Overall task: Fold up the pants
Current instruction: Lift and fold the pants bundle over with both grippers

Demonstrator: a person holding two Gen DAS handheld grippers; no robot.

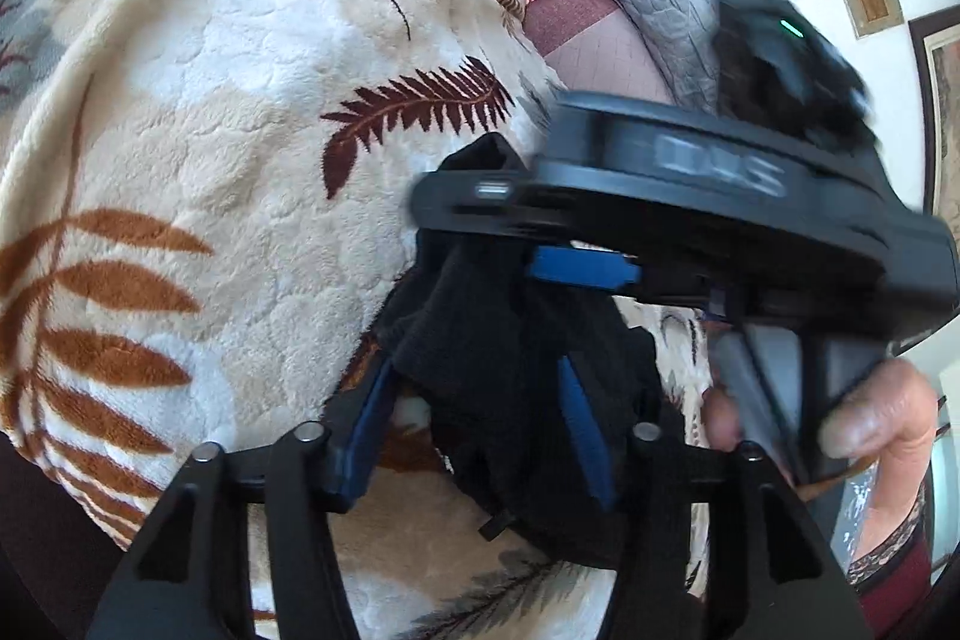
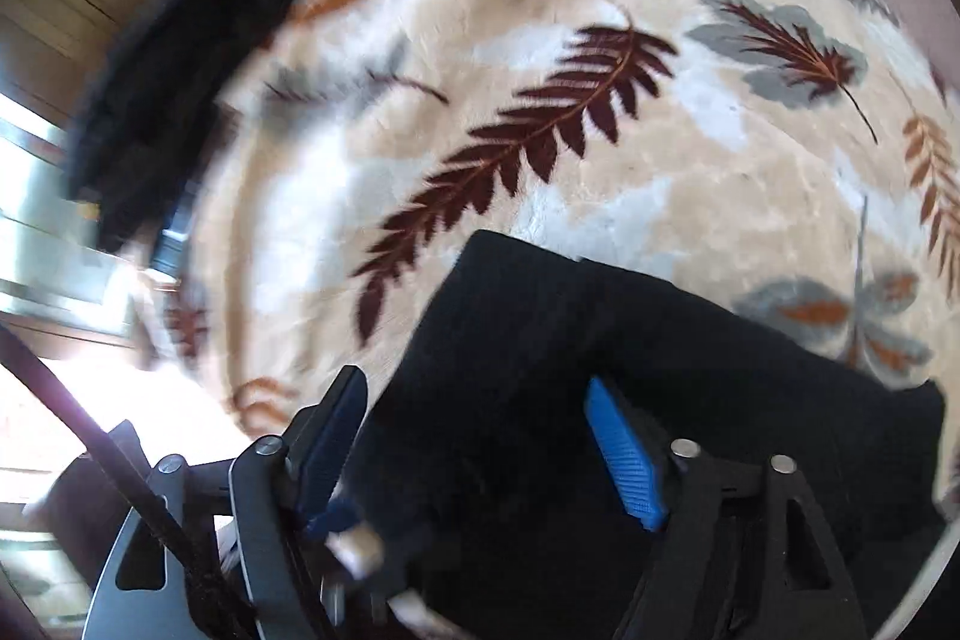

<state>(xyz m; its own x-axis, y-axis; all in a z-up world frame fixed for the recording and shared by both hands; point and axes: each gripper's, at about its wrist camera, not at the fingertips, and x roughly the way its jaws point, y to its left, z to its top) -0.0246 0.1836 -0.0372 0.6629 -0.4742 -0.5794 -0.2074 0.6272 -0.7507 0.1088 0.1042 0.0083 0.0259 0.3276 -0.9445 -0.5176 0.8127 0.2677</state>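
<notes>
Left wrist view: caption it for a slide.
Two hand-held grippers meet over bunched black fabric pants on a cream leaf-print fleece blanket.

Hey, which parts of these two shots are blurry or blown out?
Left wrist view: the right gripper crossing the frame is motion-smeared, its lettering unreadable, while the leaf blanket stays fairly sharp. Right wrist view: the left edge streaks with motion blur, the window area is blown out, and the black pants show almost no texture.

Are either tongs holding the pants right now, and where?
Black pants lie between both open tongs, left and right; no firm hold shows.
</notes>
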